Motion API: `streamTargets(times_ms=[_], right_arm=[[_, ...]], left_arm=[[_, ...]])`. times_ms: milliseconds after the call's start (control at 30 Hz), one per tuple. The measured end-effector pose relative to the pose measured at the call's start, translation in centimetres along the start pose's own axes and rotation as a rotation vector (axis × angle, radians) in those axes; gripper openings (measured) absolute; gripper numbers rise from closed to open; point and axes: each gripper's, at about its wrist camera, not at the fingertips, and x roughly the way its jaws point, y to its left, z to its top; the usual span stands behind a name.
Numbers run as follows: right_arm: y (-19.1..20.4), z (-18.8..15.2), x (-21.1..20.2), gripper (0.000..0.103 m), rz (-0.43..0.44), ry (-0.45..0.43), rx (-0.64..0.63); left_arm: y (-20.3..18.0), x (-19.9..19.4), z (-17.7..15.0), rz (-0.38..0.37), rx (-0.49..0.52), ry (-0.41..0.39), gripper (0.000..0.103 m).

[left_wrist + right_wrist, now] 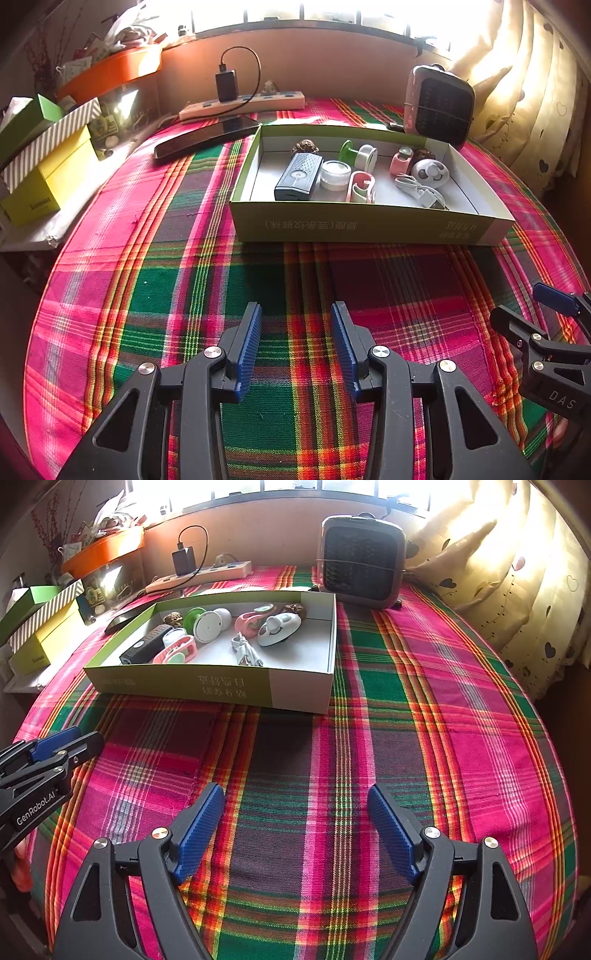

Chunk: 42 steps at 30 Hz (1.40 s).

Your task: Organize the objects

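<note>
A green and white cardboard box (365, 223) (207, 688) sits on the plaid tablecloth and holds several small items: a dark rectangular device (297, 177) (146, 648), a white jar (335, 174), a green and white spool (357, 153) (201, 622), pink clips (361, 187) (173, 654), a white cable (421, 190) (245, 650) and a small white fan (430, 172) (279, 627). My left gripper (296, 314) is open and empty over the cloth, well in front of the box. My right gripper (297, 797) is open and empty, also in front of the box.
A small grey heater (437, 105) (360, 565) stands behind the box. A power strip with a black charger (242, 101) (199, 572) and a dark phone (207, 136) lie at the back left. Stacked yellow and striped boxes (48, 162) stand left. Curtains (498, 572) hang right.
</note>
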Motion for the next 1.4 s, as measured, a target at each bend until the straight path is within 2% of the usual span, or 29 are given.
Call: streamTargets(times_ms=[1400], right_arm=[[0.03,0.04,-0.07,0.082,0.000,0.001,0.000]], left_arm=[[0.10,0.03,-0.01,0.000,0.000,-0.001,0.037]])
